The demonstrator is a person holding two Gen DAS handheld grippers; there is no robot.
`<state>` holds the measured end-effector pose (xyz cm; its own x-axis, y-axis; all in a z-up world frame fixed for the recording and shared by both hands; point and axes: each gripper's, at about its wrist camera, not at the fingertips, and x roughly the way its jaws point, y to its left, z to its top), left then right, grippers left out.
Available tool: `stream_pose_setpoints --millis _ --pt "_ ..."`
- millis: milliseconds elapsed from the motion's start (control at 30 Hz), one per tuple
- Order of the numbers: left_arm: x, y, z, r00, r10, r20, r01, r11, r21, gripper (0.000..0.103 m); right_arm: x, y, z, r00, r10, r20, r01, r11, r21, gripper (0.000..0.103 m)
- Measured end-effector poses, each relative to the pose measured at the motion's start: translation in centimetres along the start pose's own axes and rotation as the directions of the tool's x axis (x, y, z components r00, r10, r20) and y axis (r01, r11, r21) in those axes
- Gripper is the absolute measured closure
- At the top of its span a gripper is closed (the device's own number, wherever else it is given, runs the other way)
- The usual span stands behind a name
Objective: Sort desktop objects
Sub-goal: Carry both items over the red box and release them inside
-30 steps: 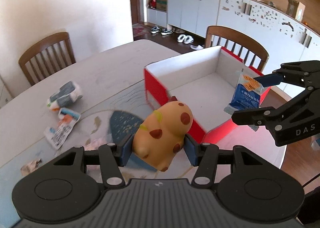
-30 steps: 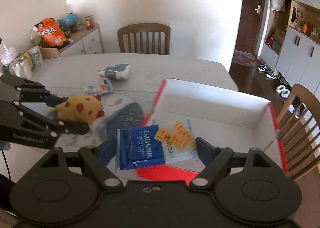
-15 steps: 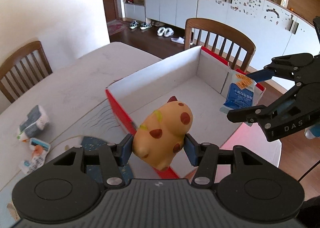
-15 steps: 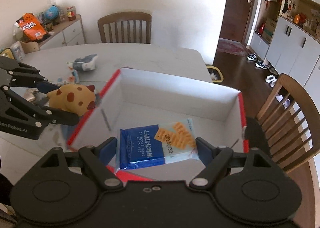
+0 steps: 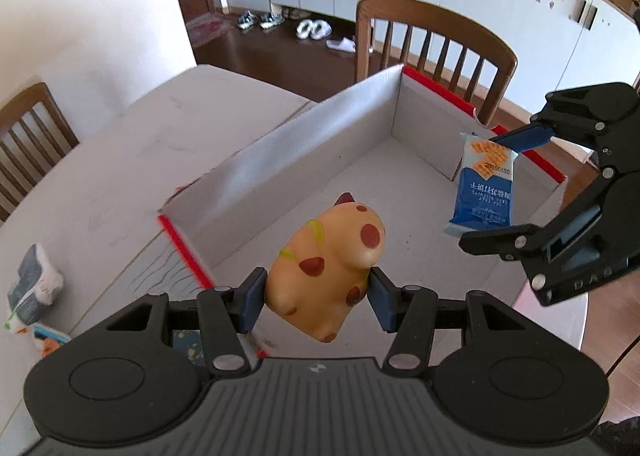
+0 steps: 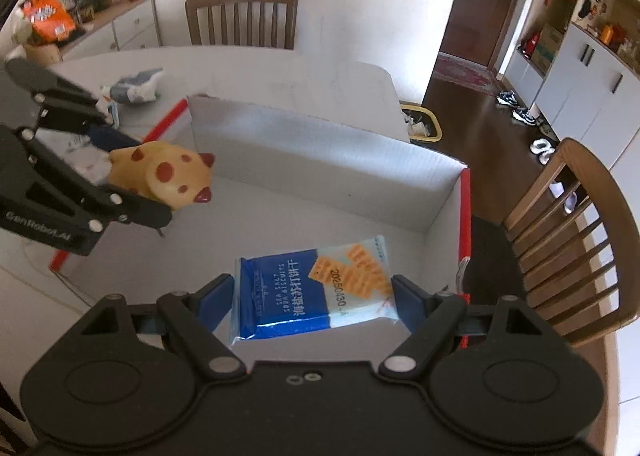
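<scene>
Landmark: the open red-edged cardboard box on the surface; every place below is given relative to it.
Left gripper: pinching the spotted orange toy between both blue pads, held in the air above the box's near-left corner, over its floor.
Right gripper: spread wide but clamped across the width of the blue cracker packet, which hangs above the box floor near the right-hand wall.
Still outside the box: a crumpled wrapper and another small packet lie on the surface well to the box's left.
Step judged: both items look ready to be let go into the box.
Risk, toy: it is rounded and probably soft, gripped off-centre; released from this height it may bounce or roll against the left wall.
Risk, packet: thin and floppy, it hangs close to the right wall; it could catch the red rim and tip outside.
Risk, grippers: both share one box, so lowering together could knock them into each other.
</scene>
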<state>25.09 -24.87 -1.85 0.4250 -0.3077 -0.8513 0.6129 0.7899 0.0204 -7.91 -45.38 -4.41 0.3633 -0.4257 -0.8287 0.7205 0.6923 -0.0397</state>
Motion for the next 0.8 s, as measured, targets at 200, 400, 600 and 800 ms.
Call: stream_pose_setpoints --millis 200,400,600,800 --pt "2.9 -0.9 1.5 0.998 0.007 -0.058 -0.004 0.999 0.054 0.049 2.5 -0.5 0.6 0.997 -0.002 -0.075 -0.001 0.999 -0.039 0.019" --pt "5.4 -1.4 3.1 0.995 0.015 -0.101 -0.003 0.993 0.116 0.05 5.1 -0.5 1.0 0.991 -0.004 -0.137 -0.004 0.998 -0.057 0.019" --pt "7.6 -0.8 2.8 0.987 0.017 -0.163 0.0 0.994 0.106 0.05 7.6 0.1 0.9 0.976 0.0 -0.216 -0.017 0.997 -0.075 0.019" --pt "7.4 0.1 2.1 0.986 0.008 -0.167 0.005 0.997 0.08 0.05 9.1 0.2 0.6 0.959 0.011 -0.282 -0.034 0.997 -0.076 0.017"
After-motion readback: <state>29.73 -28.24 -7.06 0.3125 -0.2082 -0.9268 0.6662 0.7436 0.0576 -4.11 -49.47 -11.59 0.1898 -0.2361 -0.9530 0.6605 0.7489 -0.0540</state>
